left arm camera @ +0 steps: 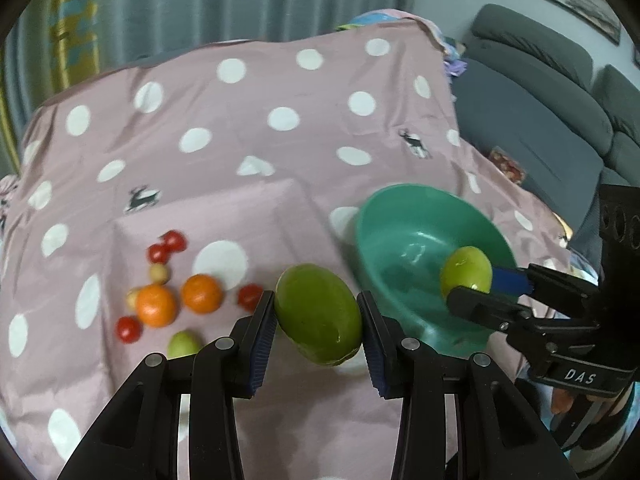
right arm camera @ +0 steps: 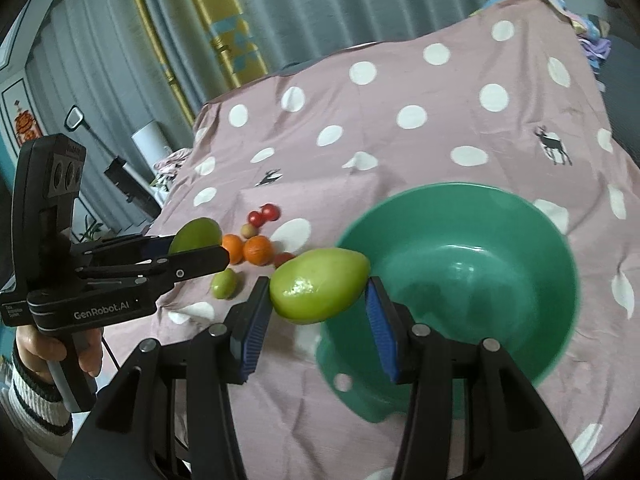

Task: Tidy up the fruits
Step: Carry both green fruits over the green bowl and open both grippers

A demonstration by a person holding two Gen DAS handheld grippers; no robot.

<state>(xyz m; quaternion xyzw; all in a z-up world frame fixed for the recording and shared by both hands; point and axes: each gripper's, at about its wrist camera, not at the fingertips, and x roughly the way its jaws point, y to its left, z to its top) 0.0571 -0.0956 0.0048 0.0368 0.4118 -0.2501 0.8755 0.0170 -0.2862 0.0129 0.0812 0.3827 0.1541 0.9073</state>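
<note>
Bowl [right arm camera: 460,280] position governs the coming move: the green bowl sits on the spotted cloth [right arm camera: 400,92], ahead and to the right of my right gripper [right arm camera: 318,294] and well to the right of my left gripper [left arm camera: 318,322].

My right gripper is clamped on a green mango [right arm camera: 320,286]. Its long axis runs across the pads, and its right tip overlaps the near-left rim of the bowl. In the left wrist view this fruit [left arm camera: 466,272] hangs over the bowl interior. I judge the right arm nearer, so it releases first.

My left gripper is clamped on a second green mango [left arm camera: 318,316], short of the bowl, its long axis tilted down to the right.

Loose fruit remains on the cloth to the left: two oranges [left arm camera: 180,300], one small green fruit [left arm camera: 182,344], and several cherry tomatoes [left arm camera: 166,246].
</note>
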